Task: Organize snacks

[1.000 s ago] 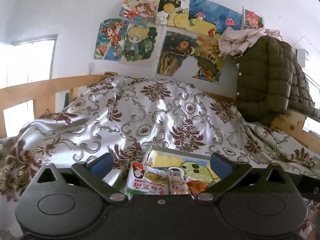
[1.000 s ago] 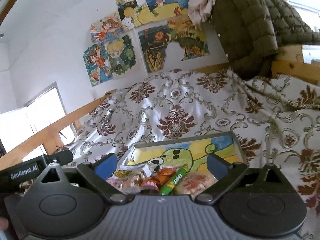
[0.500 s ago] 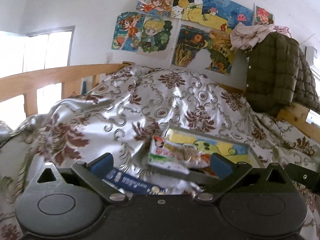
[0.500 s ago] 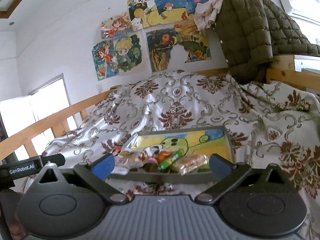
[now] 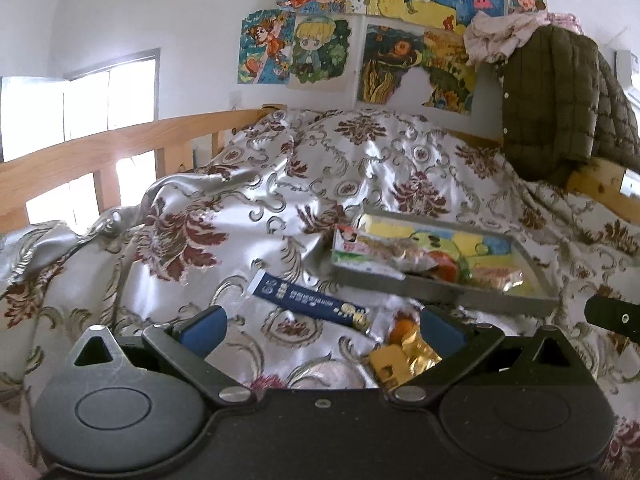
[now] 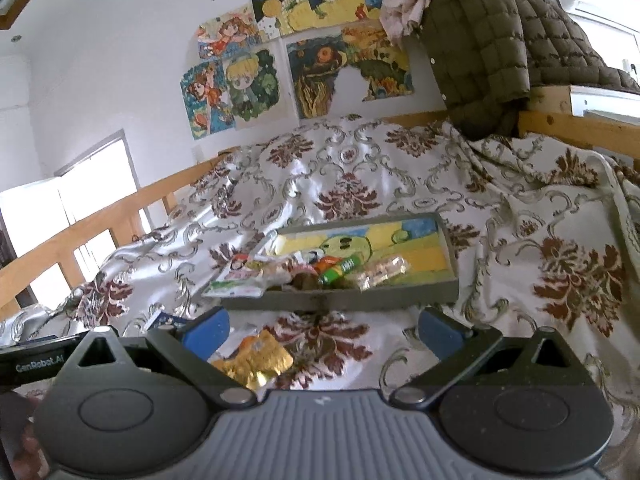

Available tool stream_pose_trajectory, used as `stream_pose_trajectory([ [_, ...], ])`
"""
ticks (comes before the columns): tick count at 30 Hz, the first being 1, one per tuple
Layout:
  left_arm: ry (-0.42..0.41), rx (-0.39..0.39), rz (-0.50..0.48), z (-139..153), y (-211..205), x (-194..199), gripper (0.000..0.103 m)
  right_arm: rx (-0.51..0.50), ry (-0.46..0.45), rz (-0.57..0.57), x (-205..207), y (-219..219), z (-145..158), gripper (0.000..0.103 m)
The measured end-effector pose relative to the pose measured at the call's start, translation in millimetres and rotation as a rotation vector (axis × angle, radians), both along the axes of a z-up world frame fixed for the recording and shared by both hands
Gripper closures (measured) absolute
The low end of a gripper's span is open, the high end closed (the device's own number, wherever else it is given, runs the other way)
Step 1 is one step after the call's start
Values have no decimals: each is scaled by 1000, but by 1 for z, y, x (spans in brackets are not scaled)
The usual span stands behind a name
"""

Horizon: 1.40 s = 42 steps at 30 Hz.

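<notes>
A grey tray (image 5: 472,294) with a cartoon-painted bottom lies on the patterned bedspread and holds several snack packets, among them a white and red packet (image 5: 360,246) hanging over its left rim. The tray also shows in the right wrist view (image 6: 340,300). A dark blue snack bar (image 5: 308,300) and a gold and orange packet (image 5: 404,350) lie on the bedspread in front of the tray. My left gripper (image 5: 322,326) is open and empty, just above these two. My right gripper (image 6: 324,326) is open and empty, near the gold packet (image 6: 256,360).
A wooden bed rail (image 5: 100,152) runs along the left. An olive quilted jacket (image 5: 560,104) hangs over the rail at the back right. Drawings (image 5: 360,32) cover the wall. The right gripper's tip (image 5: 612,316) shows at the right edge of the left wrist view.
Both grippers have pulled back from the tray and tilted down. The blue bar and the gold packet on the bedspread have come into view in front of the tray.
</notes>
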<state>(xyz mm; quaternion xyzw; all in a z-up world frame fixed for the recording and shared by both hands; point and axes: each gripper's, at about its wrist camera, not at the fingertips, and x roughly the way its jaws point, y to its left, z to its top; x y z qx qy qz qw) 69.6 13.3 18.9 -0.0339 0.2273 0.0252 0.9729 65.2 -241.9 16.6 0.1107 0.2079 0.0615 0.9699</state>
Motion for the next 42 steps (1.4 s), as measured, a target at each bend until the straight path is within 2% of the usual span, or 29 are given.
stream_pose_trajectory([
  [7, 37, 39, 31, -2, 3, -11, 1, -1, 44, 5, -12, 2, -7, 0],
  [19, 109, 33, 105, -6, 11, -19, 1, -48, 131, 51, -17, 21, -17, 0],
  [31, 191, 17, 176, -12, 21, -10, 1, -59, 200, 107, -10, 33, -26, 0],
  [37, 234, -28, 212, -16, 32, -3, 1, -59, 238, 142, -1, 38, -29, 0],
  [42, 260, -33, 221, -18, 35, 5, 1, -55, 257, 175, 6, 43, -32, 0],
])
